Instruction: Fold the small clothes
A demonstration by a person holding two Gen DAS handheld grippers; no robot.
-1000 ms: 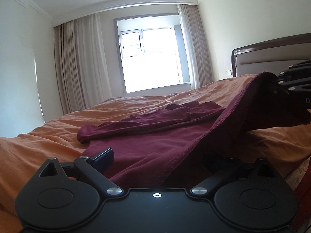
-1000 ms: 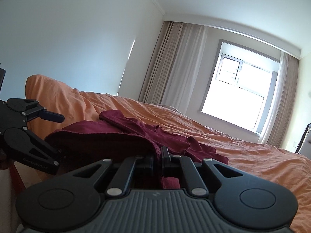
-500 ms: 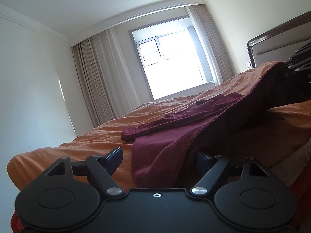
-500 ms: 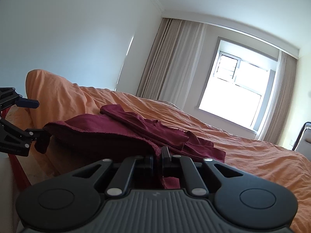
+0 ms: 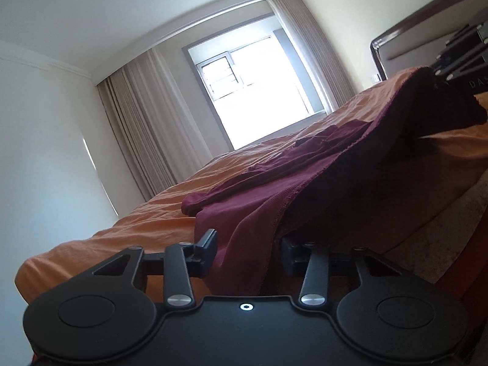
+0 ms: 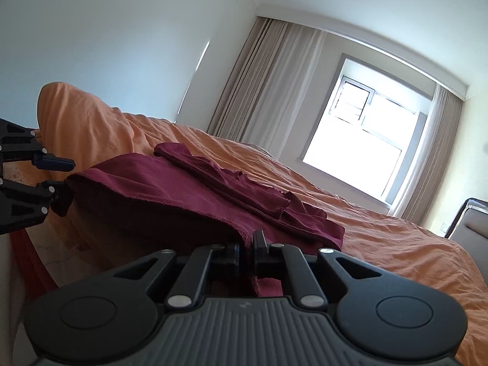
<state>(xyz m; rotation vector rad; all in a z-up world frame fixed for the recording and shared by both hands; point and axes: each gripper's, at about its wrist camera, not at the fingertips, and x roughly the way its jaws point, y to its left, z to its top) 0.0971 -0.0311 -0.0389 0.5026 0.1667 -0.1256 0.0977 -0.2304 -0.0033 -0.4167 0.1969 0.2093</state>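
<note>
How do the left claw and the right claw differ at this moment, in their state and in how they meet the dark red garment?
The left claw is open, its fingers apart with the dark red garment draped between them. The right claw is shut, pinching the garment's hem. Both are black and sit at the near edge of the orange bed.

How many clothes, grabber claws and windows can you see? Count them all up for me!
Clothes: 1, the maroon garment
Grippers: 2, the left gripper and the right gripper
Windows: 1, the window
Total: 4
</note>
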